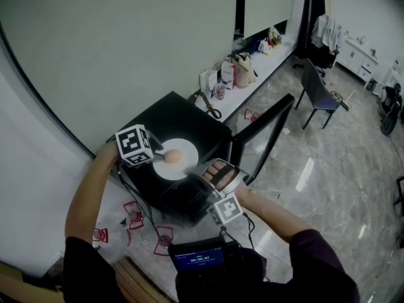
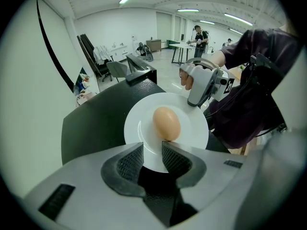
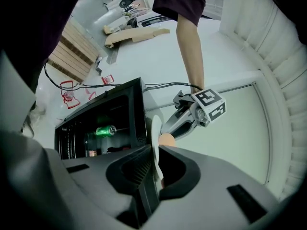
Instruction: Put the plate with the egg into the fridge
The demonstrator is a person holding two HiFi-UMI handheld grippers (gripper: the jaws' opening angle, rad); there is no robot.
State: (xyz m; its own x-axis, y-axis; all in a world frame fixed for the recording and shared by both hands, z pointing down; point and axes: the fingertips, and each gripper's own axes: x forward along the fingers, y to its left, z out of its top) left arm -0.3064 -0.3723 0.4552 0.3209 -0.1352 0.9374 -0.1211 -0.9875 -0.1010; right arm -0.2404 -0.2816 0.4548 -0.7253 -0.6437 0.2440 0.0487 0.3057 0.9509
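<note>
A white plate [image 1: 191,149] with a brown egg [image 1: 172,156] lies on top of the black mini fridge [image 1: 170,115]. My left gripper [image 1: 159,154] is at the plate's left rim. In the left gripper view, the left gripper [image 2: 152,150] stands open with the plate [image 2: 192,123] rim low between the fingertips and the egg [image 2: 166,123] just beyond. My right gripper [image 1: 205,171] is at the plate's near-right rim, turned on its side. In the right gripper view, the plate [image 3: 156,128] shows edge-on between the right gripper [image 3: 154,157] jaws, against one pad with a dark gap to the other.
The fridge door [image 1: 265,131] hangs open to the right. A green can [image 3: 105,131] lies on a shelf inside. Bags [image 1: 237,71] sit on a ledge behind, a chair [image 1: 319,93] stands on the tiled floor, and cables trail at the fridge's left.
</note>
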